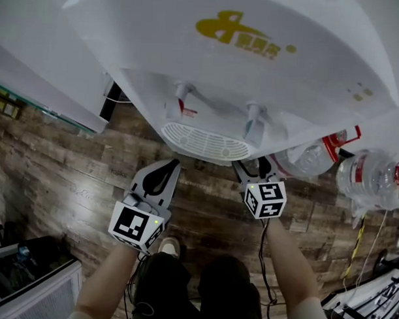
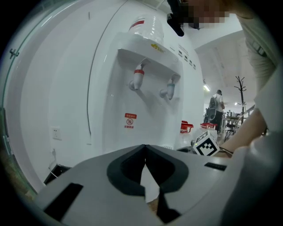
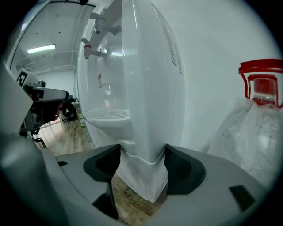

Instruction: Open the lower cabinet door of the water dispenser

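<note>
Lower cabinet corner between spread jaws of right gripper; left gripper jaws pressed together.

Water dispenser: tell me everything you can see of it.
The water dispenser is glossy white plastic, upright on the wood-pattern floor by a white wall. A gold logo marks its top; two taps, one red-marked, sit over a slotted drip tray. A red sticker is on the front, vents on the side. The lower door looks shut. The open right tongs aim at its lower front corner; contact unclear.
</note>
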{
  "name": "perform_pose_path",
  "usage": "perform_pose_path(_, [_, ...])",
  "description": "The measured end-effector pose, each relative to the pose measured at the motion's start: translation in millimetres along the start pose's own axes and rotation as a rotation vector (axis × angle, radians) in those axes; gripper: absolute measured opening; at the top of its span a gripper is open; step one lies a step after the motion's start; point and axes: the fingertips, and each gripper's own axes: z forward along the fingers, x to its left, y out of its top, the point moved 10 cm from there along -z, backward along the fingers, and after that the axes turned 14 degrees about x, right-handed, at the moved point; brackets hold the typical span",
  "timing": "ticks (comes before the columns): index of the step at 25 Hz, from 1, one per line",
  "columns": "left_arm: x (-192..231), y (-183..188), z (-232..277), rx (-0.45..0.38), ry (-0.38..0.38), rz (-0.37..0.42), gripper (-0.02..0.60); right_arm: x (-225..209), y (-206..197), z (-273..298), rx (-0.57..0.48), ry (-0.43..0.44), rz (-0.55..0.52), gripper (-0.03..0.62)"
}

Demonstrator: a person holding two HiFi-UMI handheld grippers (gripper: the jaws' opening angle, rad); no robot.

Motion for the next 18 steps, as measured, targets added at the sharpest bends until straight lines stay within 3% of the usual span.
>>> perform_pose_path(14, [-18,-22,-27,0.108,-0.066,-0.022,0.006,29,-9,-26,0.130,-0.025,0.162,0.291])
perform_pose_path(18, [-17,-24,-47,0.145,-0.058,-0.058,0.006,51,-22,-43,0.198,-0.019,0.132,0.265])
